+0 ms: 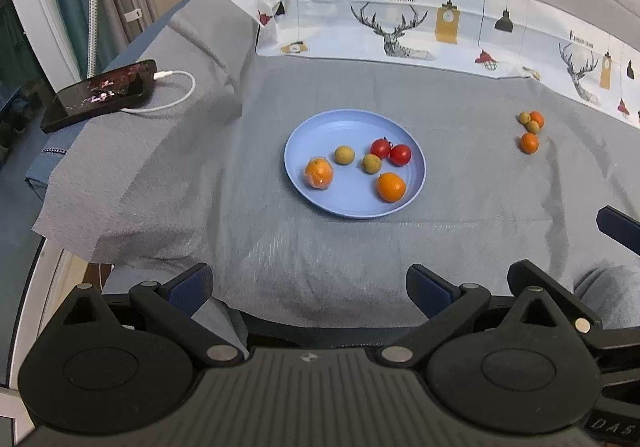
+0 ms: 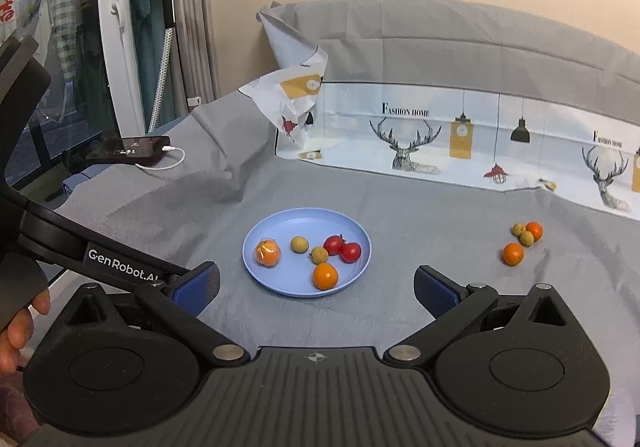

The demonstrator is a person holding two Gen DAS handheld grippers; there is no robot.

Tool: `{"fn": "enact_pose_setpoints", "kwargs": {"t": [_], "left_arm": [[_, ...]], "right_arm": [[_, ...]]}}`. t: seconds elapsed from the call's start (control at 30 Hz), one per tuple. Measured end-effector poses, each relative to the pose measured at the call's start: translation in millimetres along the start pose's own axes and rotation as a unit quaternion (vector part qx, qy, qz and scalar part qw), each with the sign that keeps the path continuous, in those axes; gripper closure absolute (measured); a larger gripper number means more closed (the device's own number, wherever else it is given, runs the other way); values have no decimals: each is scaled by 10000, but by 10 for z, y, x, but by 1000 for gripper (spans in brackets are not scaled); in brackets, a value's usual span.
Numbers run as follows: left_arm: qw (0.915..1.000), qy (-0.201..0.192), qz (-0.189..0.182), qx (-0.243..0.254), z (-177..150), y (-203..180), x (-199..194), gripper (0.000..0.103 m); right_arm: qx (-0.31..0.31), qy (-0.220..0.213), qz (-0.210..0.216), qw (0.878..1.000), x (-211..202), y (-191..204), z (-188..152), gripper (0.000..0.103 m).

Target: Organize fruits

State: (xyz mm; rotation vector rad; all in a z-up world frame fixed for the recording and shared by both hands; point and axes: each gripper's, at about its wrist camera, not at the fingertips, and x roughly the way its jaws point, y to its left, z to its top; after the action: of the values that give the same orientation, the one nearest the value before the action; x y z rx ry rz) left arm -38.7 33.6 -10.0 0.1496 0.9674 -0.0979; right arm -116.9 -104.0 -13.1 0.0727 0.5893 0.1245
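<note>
A light blue plate (image 1: 316, 127) (image 2: 280, 225) sits on the grey cloth. It holds two red tomatoes (image 1: 390, 151) (image 2: 342, 247), two small green-brown fruits (image 1: 345, 155) (image 2: 299, 244), an orange (image 1: 391, 187) (image 2: 325, 276) and a plastic-wrapped orange (image 1: 319, 173) (image 2: 267, 252). To the right on the cloth lies a loose cluster of two oranges and two green-brown fruits (image 1: 530, 129) (image 2: 522, 241). My left gripper (image 1: 310, 287) is open and empty, near the table's front edge. My right gripper (image 2: 316, 287) is open and empty, just in front of the plate.
A black phone (image 1: 100, 93) (image 2: 130, 149) with a white charging cable lies at the far left. A printed deer-pattern sheet (image 1: 400, 27) (image 2: 420, 135) stands along the back. The left gripper's arm (image 2: 80, 247) crosses the right wrist view at left.
</note>
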Motion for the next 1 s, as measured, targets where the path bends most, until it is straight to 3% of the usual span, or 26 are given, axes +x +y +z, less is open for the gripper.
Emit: {"fn": "enact_pose_setpoints", "kwargs": {"t": [0.27, 0.4, 0.57, 0.8, 1.0], "left_arm": [[9997, 205, 121, -20, 176, -30, 170, 0], [9989, 422, 158, -106, 320, -72, 310, 0], [9972, 706, 185, -142, 545, -177, 530, 0], [9937, 1026, 184, -402, 890, -323, 832, 0], [9904, 1262, 232, -512, 1134, -462, 1109, 0]], "right_arm": [[580, 205, -129, 9980, 184, -323, -52, 1], [978, 259, -526, 9935, 356, -672, -88, 1], [1469, 197, -1277, 9807, 689, -1333, -95, 1], [2007, 23, -2476, 9478, 1402, -2409, -69, 1], [2058, 228, -2641, 9420, 2081, -3069, -111, 1]]}}
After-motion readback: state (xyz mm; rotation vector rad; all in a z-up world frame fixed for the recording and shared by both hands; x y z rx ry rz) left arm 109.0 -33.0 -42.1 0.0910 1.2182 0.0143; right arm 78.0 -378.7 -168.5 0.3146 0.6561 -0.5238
